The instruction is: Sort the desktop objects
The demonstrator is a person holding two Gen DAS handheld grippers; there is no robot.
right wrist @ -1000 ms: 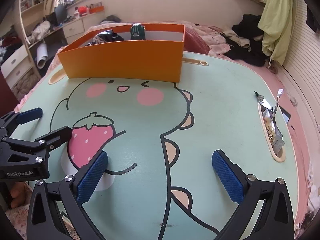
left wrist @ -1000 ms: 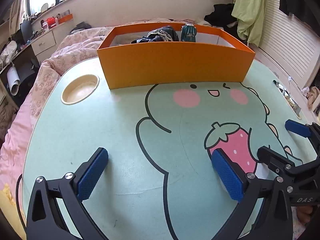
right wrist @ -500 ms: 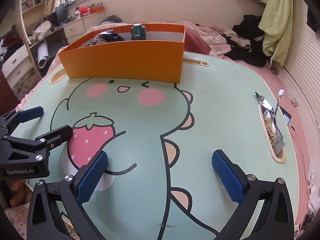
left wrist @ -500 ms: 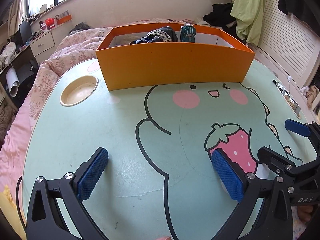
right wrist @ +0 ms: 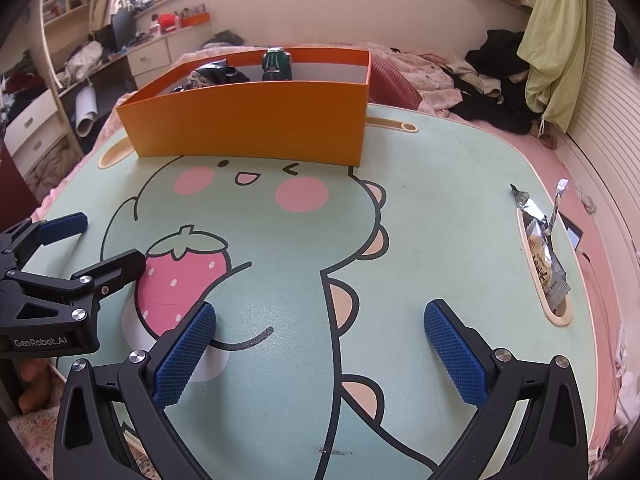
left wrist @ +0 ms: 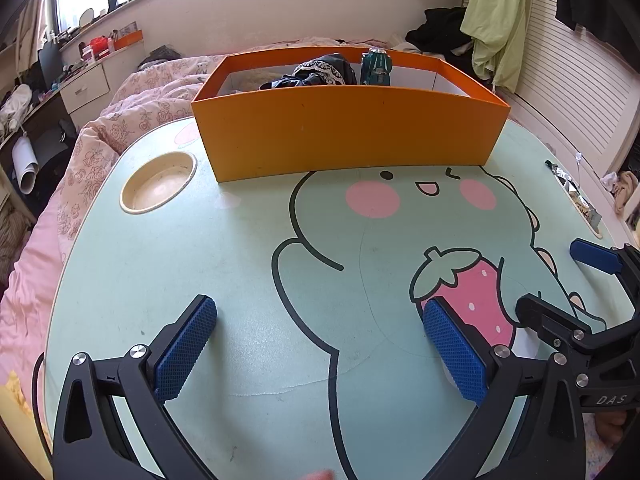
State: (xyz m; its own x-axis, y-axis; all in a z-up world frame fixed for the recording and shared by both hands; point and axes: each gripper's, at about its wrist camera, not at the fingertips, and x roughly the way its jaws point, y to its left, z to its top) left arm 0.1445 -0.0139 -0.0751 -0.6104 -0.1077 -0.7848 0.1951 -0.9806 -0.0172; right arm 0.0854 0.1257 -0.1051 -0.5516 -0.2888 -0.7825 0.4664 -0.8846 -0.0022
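An orange box (left wrist: pixel 348 136) (right wrist: pixel 252 120) stands at the far side of the mint-green cartoon table (left wrist: pixel 240 264) (right wrist: pixel 440 216). Inside it I see a dark lace-trimmed cloth (left wrist: pixel 320 72) (right wrist: pixel 212 74) and a teal toy car (left wrist: pixel 376 66) (right wrist: pixel 276 62) standing on end. My left gripper (left wrist: pixel 320 344) hovers open over the near table, nothing between its blue pads. My right gripper (right wrist: pixel 320 348) is open too and holds nothing. Each gripper shows in the other's view, the right gripper (left wrist: pixel 568 292) at the right edge, the left gripper (right wrist: pixel 92 248) at the left edge.
A round cup recess (left wrist: pixel 158 188) sits in the table left of the box. A slot at the right rim holds a snack wrapper (right wrist: pixel 544 256) (left wrist: pixel 576 196). A bed with pink bedding (left wrist: pixel 128 120), clothes and drawers surround the table.
Both grippers stay open and nearly still. The left wrist view has drifted very slightly, so the box sits a touch lower and left in it.
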